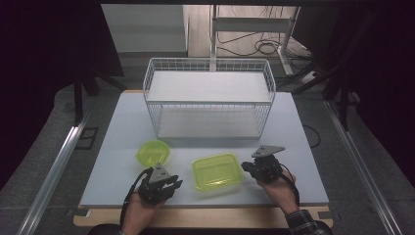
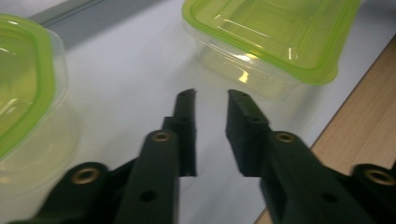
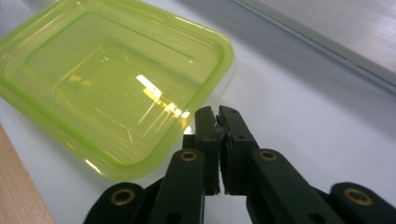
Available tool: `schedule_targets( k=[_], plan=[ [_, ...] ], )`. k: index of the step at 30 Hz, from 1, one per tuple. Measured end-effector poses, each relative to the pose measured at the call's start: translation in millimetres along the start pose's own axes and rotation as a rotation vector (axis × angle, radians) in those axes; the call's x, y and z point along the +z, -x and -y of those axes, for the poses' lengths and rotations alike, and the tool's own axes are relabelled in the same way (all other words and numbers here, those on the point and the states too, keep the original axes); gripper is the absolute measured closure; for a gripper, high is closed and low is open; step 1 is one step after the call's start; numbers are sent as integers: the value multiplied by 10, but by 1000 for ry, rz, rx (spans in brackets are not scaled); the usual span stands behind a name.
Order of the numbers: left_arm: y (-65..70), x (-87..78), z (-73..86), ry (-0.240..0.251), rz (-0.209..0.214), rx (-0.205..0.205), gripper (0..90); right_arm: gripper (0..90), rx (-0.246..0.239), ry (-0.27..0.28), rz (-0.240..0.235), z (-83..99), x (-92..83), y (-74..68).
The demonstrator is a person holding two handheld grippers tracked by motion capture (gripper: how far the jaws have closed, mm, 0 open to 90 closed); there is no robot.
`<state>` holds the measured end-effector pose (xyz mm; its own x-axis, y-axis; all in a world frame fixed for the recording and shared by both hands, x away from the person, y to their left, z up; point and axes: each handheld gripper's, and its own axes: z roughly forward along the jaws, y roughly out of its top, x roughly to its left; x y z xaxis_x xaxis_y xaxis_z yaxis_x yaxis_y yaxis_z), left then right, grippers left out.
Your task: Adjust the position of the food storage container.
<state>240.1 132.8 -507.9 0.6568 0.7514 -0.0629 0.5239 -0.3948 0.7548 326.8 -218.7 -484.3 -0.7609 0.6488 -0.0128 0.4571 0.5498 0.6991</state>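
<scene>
A green square box [image 1: 217, 171] with a see-through lid sits near the front of the white table [image 1: 293, 127]. I cannot see anything inside it. A small round green tub [image 1: 153, 152] sits to its left and a bit farther back, lid on. The left gripper [image 1: 172, 184] rests just left of the square box, with its jaws a little apart. The right gripper [image 1: 247, 168] is at the box's right edge, jaws pressed together on nothing. A white wire basket [image 1: 209, 98] stands far back, with nothing in it.
</scene>
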Motion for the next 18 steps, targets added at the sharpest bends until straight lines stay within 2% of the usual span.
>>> schedule_targets(
  k=[1,3,10,12,13,15,18],
  plan=[
    [3,-11,3,4,-7,3,698,836,0,0,0,0,0,0],
    [10,-36,12,16,-12,3,621,791,-2,11,18,23,-64,-5],
    [27,-83,66,23,-27,-9,423,616,-2,65,3,168,-254,-42],
    [22,-99,82,33,-26,-19,339,545,8,81,4,191,-284,-45],
    [20,-109,89,38,-29,-23,339,503,13,90,2,200,-295,-45],
    [13,-123,103,49,-32,-31,264,418,20,108,2,219,-307,-51],
    [0,-122,133,49,0,-47,145,281,27,124,-8,251,-308,-69]
  ],
)
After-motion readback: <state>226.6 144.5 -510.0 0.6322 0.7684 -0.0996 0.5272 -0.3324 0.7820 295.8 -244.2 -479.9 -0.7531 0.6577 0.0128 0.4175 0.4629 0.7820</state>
